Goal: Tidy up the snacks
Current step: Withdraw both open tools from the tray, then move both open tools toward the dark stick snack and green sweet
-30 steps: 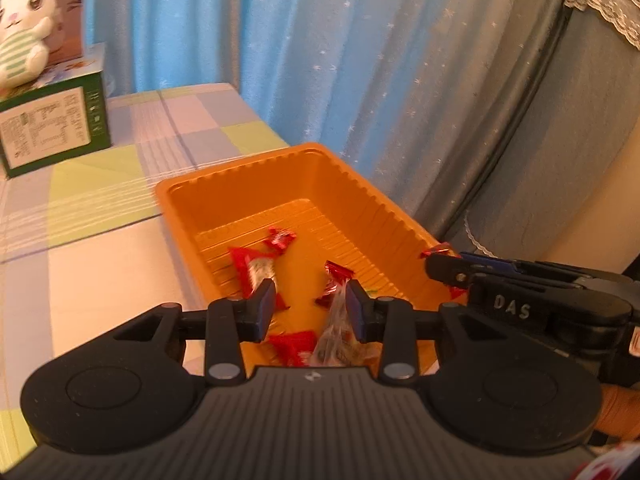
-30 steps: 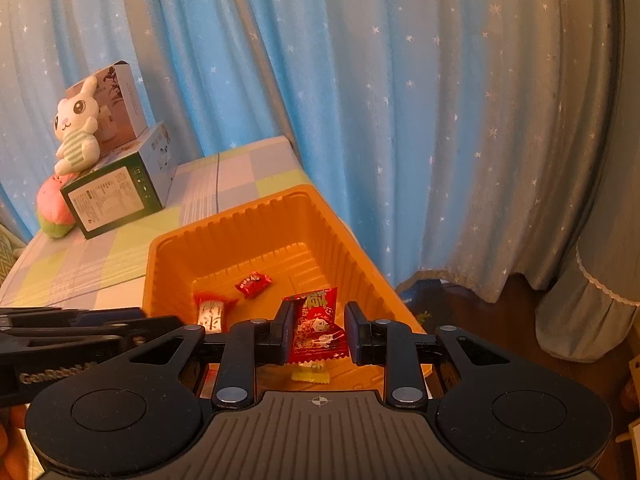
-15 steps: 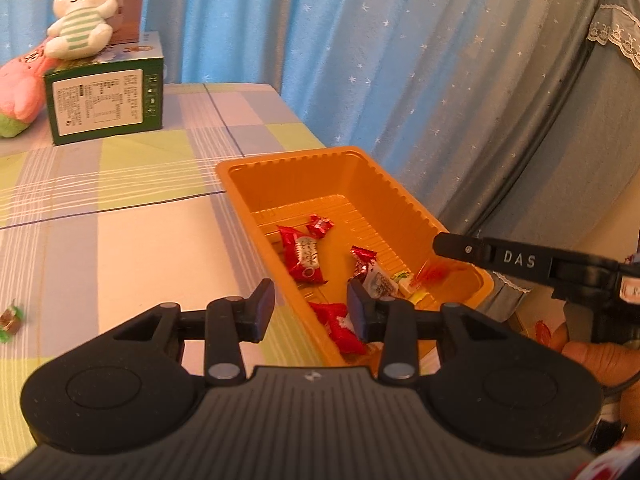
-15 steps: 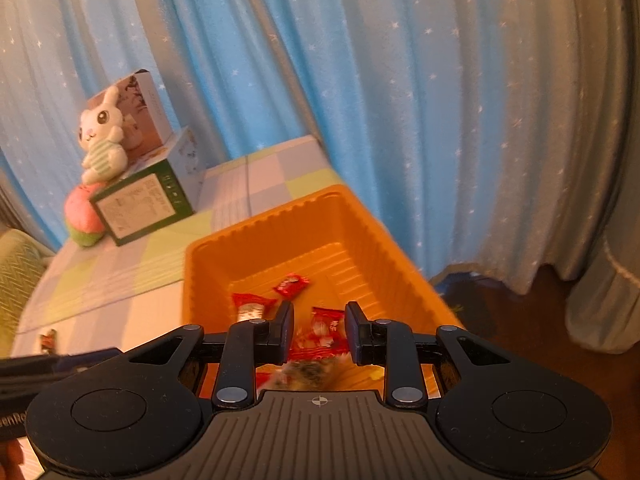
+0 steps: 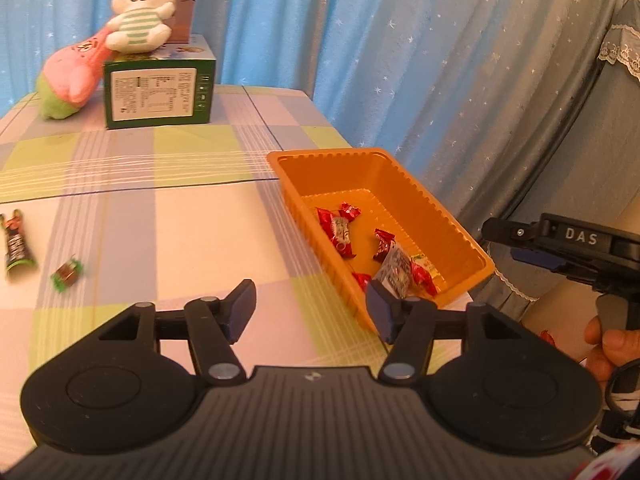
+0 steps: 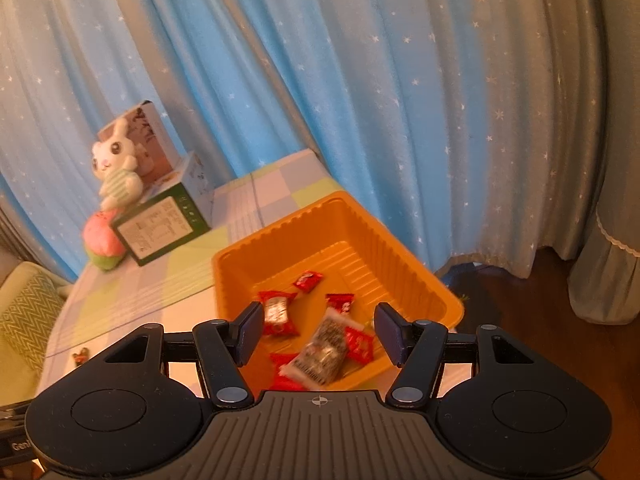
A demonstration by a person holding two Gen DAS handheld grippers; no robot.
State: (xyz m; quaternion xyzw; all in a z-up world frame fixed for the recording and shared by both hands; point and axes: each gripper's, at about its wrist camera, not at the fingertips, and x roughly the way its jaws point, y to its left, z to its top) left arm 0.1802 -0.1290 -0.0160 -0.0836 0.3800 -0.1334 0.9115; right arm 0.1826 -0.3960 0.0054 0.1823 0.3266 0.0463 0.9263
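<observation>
Tray [image 5: 420,196]: glossy orange ribbed plastic. Snack wrappers [image 6: 276,312]: shiny crinkled foil. Tablecloth [image 5: 160,208]: smooth checked cloth. Rabbit toy [image 5: 140,20]: soft plush. Box [image 5: 158,94]: printed cardboard.

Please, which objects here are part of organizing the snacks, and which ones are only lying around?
Part of the job:
- orange ribbed plastic tray
- red-wrapped snacks in the tray
- clear printed snack packet in the tray
- dark green-ended snack bar on the table
- small green-wrapped candy on the table

Only lying around:
- white plush rabbit
- green cardboard box
- pink and green plush toy
</observation>
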